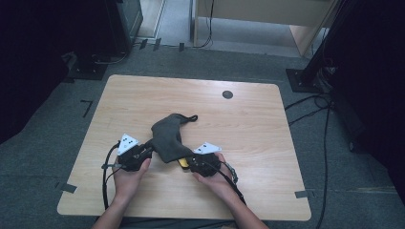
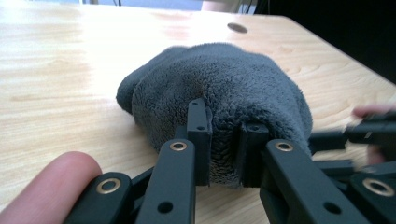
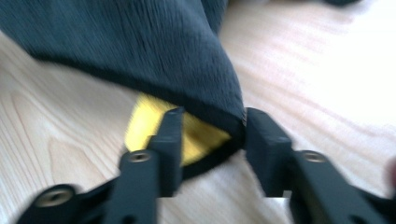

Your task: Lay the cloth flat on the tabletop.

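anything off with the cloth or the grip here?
Nothing damaged or spilled. The grey cloth lies bunched rather than flat, with a yellow patch showing under its edge. The left claw pinches a fold; the right claw straddles the hem.

No text, label, brand or number can be read in any of the views. The grey plates on the grippers carry small dark dots, too small to make out as signs
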A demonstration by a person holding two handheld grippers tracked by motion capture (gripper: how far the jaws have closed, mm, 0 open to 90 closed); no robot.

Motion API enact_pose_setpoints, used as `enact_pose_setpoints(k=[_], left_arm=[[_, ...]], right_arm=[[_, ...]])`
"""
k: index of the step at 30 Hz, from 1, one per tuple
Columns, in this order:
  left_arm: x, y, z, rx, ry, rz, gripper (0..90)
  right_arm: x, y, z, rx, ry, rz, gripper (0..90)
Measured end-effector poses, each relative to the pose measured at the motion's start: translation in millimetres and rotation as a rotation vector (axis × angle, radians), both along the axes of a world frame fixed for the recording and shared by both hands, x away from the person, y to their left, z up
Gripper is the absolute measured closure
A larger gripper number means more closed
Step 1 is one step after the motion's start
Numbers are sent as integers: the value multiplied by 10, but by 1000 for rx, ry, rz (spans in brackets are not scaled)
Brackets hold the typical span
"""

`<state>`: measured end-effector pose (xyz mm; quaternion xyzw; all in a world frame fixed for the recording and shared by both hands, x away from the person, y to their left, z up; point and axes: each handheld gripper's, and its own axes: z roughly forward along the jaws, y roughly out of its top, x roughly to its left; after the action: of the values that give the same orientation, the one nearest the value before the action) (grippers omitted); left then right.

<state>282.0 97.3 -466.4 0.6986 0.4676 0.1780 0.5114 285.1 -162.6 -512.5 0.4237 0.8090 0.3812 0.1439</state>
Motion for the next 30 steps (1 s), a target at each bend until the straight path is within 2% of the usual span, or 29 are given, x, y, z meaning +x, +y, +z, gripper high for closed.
enact_pose_setpoints(k=[1, 2, 3, 5, 6, 7, 8, 9, 10, 11, 12, 13, 14, 15, 16, 19, 20, 23, 24, 25, 26, 27, 28, 29, 30], left_arm=[[-9, 7, 22, 6, -11, 3, 799], [-9, 7, 22, 6, -11, 3, 799], [-10, 16, 28, 18, -8, 13, 799], [-6, 32, 21, 17, -4, 11, 800], [-6, 32, 21, 17, -4, 11, 799], [-7, 34, 21, 19, -7, 10, 800], [-10, 33, 25, 19, -13, 8, 800], [-16, 30, 35, 20, -16, 3, 799], [-30, 9, 58, 18, -25, -17, 799], [-30, 9, 58, 18, -25, -17, 800], [-45, -16, 78, 24, -37, -30, 800], [-75, -57, 115, 29, -45, -52, 800], [-75, -57, 115, 29, -45, -52, 802], [-99, -87, 146, 27, -53, -73, 803], [-118, -107, 176, 21, -60, -92, 803], [-193, -161, 309, -22, -74, -175, 809], [-229, -186, 376, -27, -79, -205, 809], [-378, -275, 618, -34, -130, -294, 810], [-450, -314, 754, -56, -158, -342, 810], [-450, -314, 754, -56, -158, -342, 808], [-481, -335, 828, -53, -174, -353, 808], [-476, -344, 863, -54, -177, -352, 806], [-434, -336, 875, -60, -162, -347, 805], [-290, -310, 839, -59, -127, -300, 805], [-290, -310, 839, -59, -127, -300, 806]], right_arm=[[-12, -19, -9, 14, 8, 11, 813], [-12, -19, -9, 14, 8, 11, 813], [-11, -71, 18, 32, -10, 0, 884], [-22, -150, 95, 63, -50, -21, 892], [-22, -150, 95, 63, -50, -21, 892], [-48, -234, 202, 96, -102, -51, 894], [-48, -234, 202, 96, -102, -51, 894], [-64, -279, 263, 113, -133, -65, 895], [-96, -371, 391, 147, -197, -96, 895], [-96, -371, 391, 147, -197, -96, 895], [-134, -449, 526, 183, -255, -116, 895], [-153, -484, 592, 198, -284, -121, 895], [-153, -484, 592, 198, -284, -121, 895], [-196, -543, 717, 222, -333, -127, 895], [-196, -543, 717, 222, -333, -127, 895], [-266, -627, 891, 252, -396, -134, 895], [-296, -650, 950, 264, -407, -138, 895], [-391, -713, 1149, 310, -475, -143, 894], [-468, -740, 1302, 339, -522, -139, 894], [-495, -745, 1359, 351, -540, -138, 894], [-495, -745, 1359, 351, -540, -138, 894], [-532, -747, 1447, 362, -561, -139, 894], [-539, -741, 1506, 360, -570, -145, 894], [-463, -715, 1577, 361, -561, -158, 894], [-425, -702, 1582, 356, -557, -166, 894]])
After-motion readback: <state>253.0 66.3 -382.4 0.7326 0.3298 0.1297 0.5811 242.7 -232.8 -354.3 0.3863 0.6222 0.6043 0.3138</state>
